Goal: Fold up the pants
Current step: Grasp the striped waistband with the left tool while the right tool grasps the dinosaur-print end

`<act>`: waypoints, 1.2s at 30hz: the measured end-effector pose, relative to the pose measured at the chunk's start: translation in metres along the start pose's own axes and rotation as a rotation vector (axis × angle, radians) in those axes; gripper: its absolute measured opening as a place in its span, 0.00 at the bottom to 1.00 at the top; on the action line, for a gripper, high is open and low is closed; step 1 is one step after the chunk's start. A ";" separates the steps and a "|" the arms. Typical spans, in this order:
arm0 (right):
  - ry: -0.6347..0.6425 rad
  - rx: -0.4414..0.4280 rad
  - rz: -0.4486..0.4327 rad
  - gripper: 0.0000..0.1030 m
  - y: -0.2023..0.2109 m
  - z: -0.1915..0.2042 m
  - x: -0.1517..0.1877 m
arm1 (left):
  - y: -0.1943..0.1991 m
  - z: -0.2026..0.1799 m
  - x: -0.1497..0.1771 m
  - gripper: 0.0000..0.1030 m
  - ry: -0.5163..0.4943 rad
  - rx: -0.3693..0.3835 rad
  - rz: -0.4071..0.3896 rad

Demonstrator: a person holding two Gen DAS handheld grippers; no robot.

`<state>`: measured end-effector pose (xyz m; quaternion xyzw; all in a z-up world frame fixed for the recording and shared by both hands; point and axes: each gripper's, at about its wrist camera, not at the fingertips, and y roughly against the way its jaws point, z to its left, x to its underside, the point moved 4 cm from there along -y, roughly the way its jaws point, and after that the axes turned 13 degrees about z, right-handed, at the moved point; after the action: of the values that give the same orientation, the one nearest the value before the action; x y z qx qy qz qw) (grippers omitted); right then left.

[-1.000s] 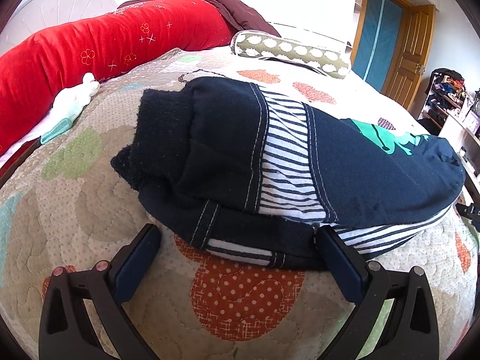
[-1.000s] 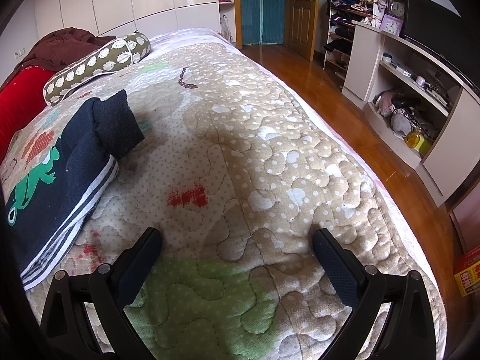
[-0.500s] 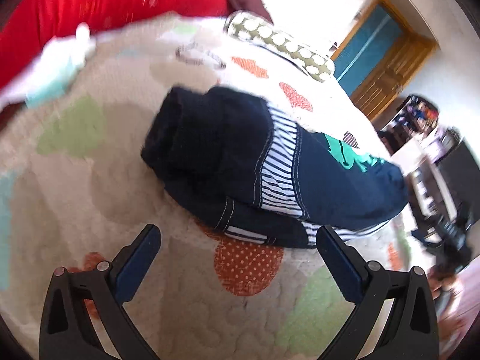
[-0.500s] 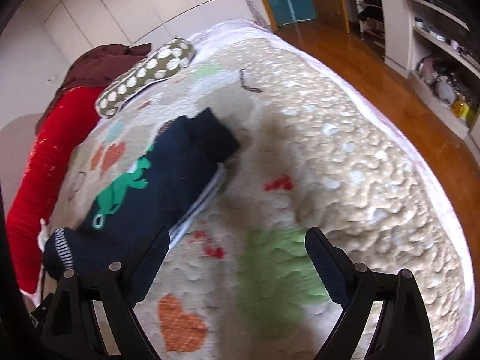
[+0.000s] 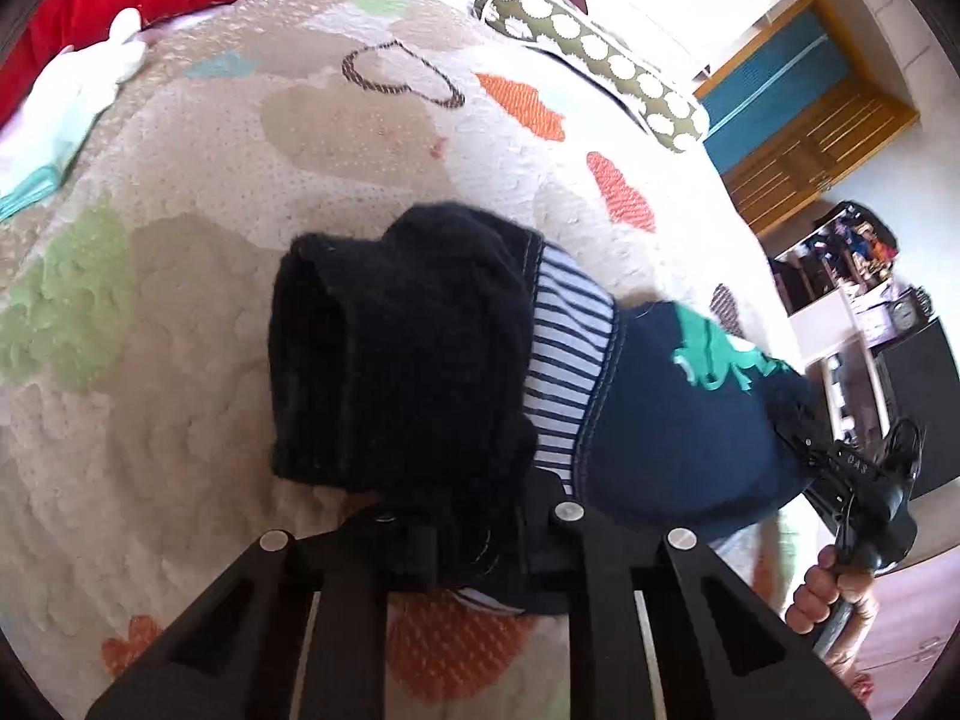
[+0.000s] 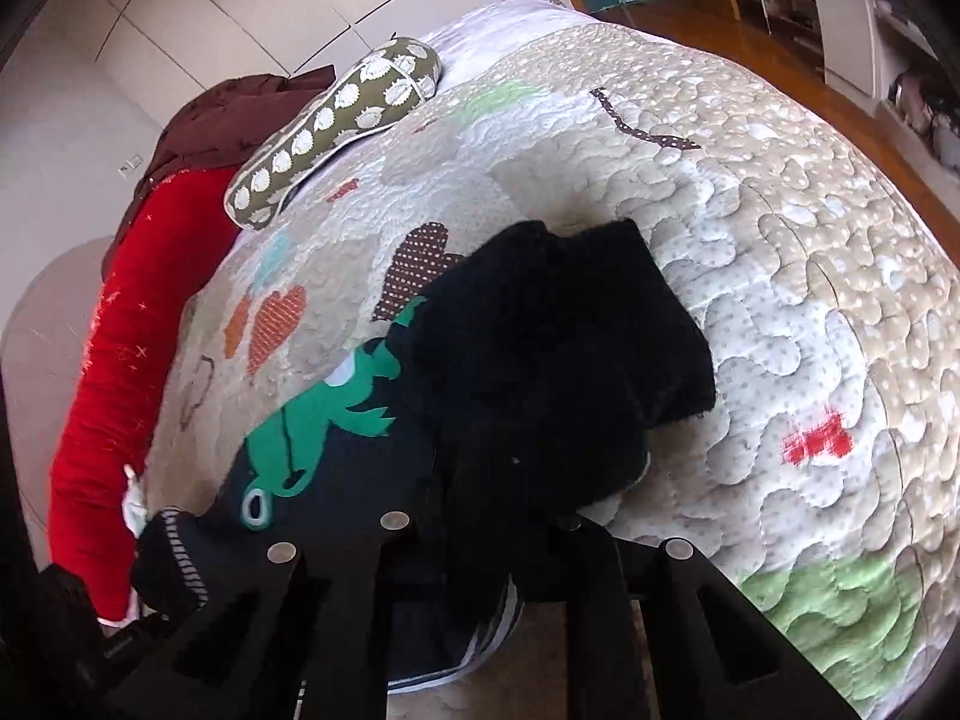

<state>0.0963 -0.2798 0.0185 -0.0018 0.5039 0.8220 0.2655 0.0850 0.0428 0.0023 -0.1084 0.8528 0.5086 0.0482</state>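
On quilt [image 5: 180, 312]: pants [image 5: 660, 432], both grippers clamped.

A quilted bed [image 5: 198, 276] carries folded pants [image 5: 456, 372] and a spotted bolster [image 5: 594, 60].

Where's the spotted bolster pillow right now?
The spotted bolster pillow lies at the far edge of the quilt, beyond the pants and next to the red cushion, upper middle in the left wrist view.

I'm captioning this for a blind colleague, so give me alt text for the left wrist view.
The left gripper is shut on the near edge of folded navy pants with a striped band, lying on a patchwork quilt; a spotted bolster lies beyond.
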 end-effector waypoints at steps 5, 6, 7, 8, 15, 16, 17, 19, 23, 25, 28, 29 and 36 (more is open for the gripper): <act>0.099 -0.016 -0.061 0.14 0.046 0.026 0.024 | 0.039 -0.010 0.016 0.15 -0.035 0.018 -0.043; 0.111 -0.021 -0.067 0.14 0.056 0.030 0.031 | 0.046 -0.012 0.021 0.15 -0.046 0.016 -0.055; 0.121 -0.026 -0.072 0.14 0.065 0.033 0.040 | 0.056 -0.015 0.026 0.15 -0.062 0.010 -0.071; 0.127 -0.034 -0.078 0.14 0.074 0.035 0.048 | 0.064 -0.017 0.033 0.15 -0.078 0.003 -0.087; 0.096 0.014 -0.077 0.30 0.091 0.007 0.122 | 0.056 0.031 0.069 0.23 0.021 -0.138 -0.076; 0.074 0.040 -0.058 0.31 0.087 -0.002 0.131 | 0.050 0.046 0.075 0.23 0.074 -0.101 -0.035; 0.056 0.057 -0.046 0.31 0.085 -0.011 0.136 | 0.050 0.056 0.079 0.23 0.116 -0.039 -0.010; 0.018 0.067 -0.043 0.31 0.090 -0.027 0.151 | 0.061 0.070 0.088 0.23 0.171 0.041 -0.019; 0.008 0.053 -0.100 0.49 0.113 -0.032 0.163 | 0.096 0.076 0.093 0.25 0.183 0.055 -0.103; 0.030 0.049 -0.114 0.55 0.118 -0.027 0.165 | 0.109 0.074 0.094 0.28 0.173 0.075 -0.127; 0.057 0.029 -0.108 0.55 0.112 -0.017 0.171 | 0.112 0.067 0.090 0.29 0.156 0.097 -0.129; 0.061 0.018 -0.099 0.55 0.108 -0.014 0.173 | 0.109 0.065 0.088 0.29 0.157 0.101 -0.125; 0.093 -0.017 -0.027 0.55 0.079 0.003 0.179 | 0.089 0.064 0.081 0.29 0.171 0.098 -0.084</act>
<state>-0.0917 -0.2270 0.0372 -0.0491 0.5087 0.8215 0.2528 -0.0159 0.1287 0.0325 -0.1845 0.8723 0.4529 0.0015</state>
